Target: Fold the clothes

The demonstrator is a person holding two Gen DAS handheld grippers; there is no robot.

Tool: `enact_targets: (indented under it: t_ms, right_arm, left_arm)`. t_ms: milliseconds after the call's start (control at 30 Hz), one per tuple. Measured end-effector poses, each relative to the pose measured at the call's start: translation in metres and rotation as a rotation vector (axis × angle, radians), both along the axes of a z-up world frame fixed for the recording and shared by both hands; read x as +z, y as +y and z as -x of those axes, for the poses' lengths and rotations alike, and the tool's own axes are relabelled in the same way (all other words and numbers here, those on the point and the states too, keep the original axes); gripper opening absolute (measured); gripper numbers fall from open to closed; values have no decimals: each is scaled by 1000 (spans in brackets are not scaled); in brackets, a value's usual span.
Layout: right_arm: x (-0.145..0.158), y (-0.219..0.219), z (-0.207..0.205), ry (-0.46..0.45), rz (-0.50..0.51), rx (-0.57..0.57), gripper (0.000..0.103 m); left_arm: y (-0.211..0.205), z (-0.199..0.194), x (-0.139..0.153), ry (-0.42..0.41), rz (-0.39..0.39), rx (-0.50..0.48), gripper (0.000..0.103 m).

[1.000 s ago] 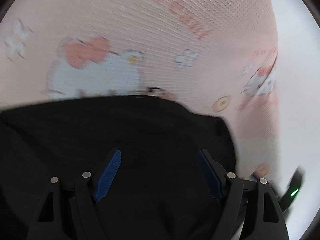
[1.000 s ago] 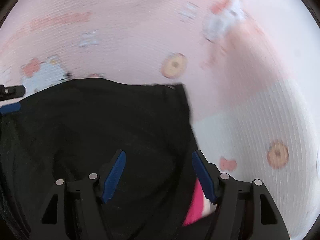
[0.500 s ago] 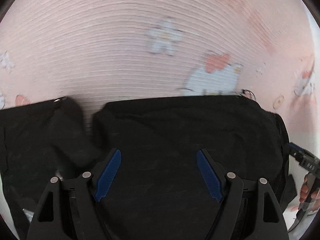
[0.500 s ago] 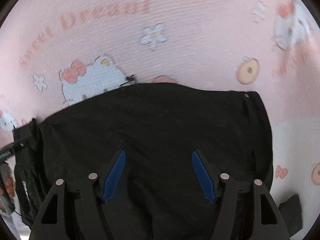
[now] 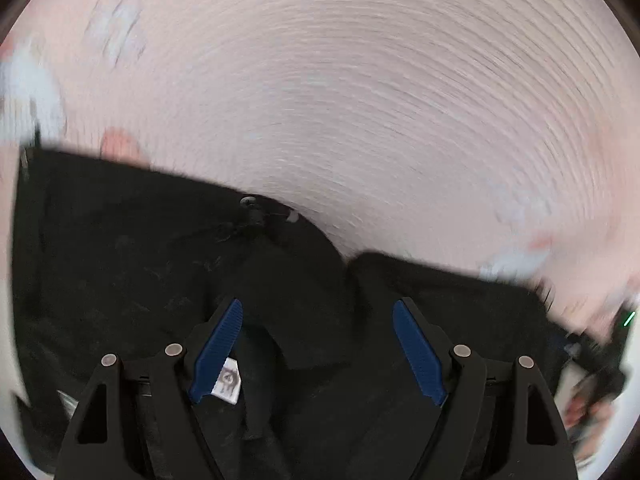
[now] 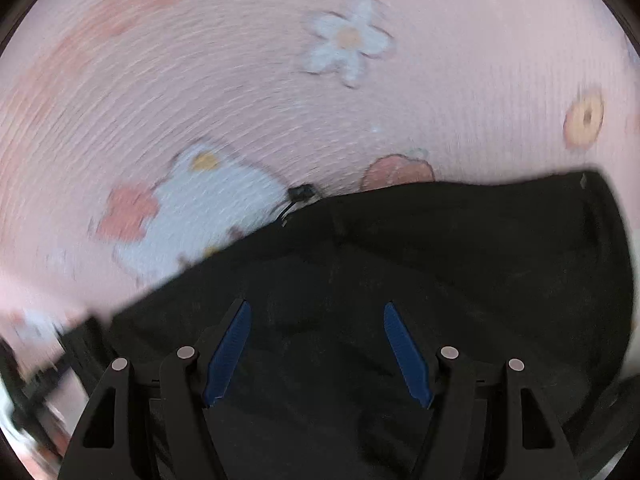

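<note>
While both your grippers hung over the black garment (image 5: 120,280) with jaws spread and pinching nothing, it lay on the pink sheet (image 6: 240,100); your left gripper (image 5: 318,344) needed the edge at 12 o'clock, your right gripper (image 6: 316,344) likewise.

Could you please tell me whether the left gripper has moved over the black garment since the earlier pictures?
Yes: the left gripper has shifted leftward along the black garment, whose metal button has come into view.
</note>
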State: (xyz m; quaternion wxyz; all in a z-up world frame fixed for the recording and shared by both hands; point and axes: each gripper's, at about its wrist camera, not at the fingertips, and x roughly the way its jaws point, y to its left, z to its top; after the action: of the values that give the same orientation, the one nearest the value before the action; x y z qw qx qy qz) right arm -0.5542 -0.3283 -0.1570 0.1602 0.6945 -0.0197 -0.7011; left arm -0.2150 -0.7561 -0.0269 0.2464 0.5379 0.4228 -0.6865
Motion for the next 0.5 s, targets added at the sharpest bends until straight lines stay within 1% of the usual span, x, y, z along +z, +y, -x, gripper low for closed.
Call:
enact_targets:
  t_ms: [100,133,200,267,333,400,433,467,500]
  right_arm:
    - [-17,3,16,-73,53,-125,68]
    - [-23,3,19,-89,64,-165,68]
    - [-33,2,22,-120,80,-233,68]
    - [-45,-1,23,-147,85,-293,68]
    - [-55,-5,22,-161,86,-332,68]
    - [-64,-12,22,-168,91,-338,68]
    - [-69,-18,23,-177,91,-321,68]
    - [-74,-23,24,-170,78,-297,68]
    - [-79,-28,25,-164,65,-273,68]
  left_arm:
    - [-24,-10,-14,43,-66,143,77]
    - [-29,-12,-20,45,-88,188,77]
    - [-35,-12,-30,31,-115,237,77]
    - [-40,-10,-40,1,-117,272,77]
    - [-42,-9,-53,-24,-137,300,77]
    - [-44,-9,-67,-46,-167,331,77]
    - [-45,-10,-75,-52,-189,346,77]
    - [-45,-11,-81,-60,-195,354,77]
    - [-45,-11,-84,-70,-173,351,76]
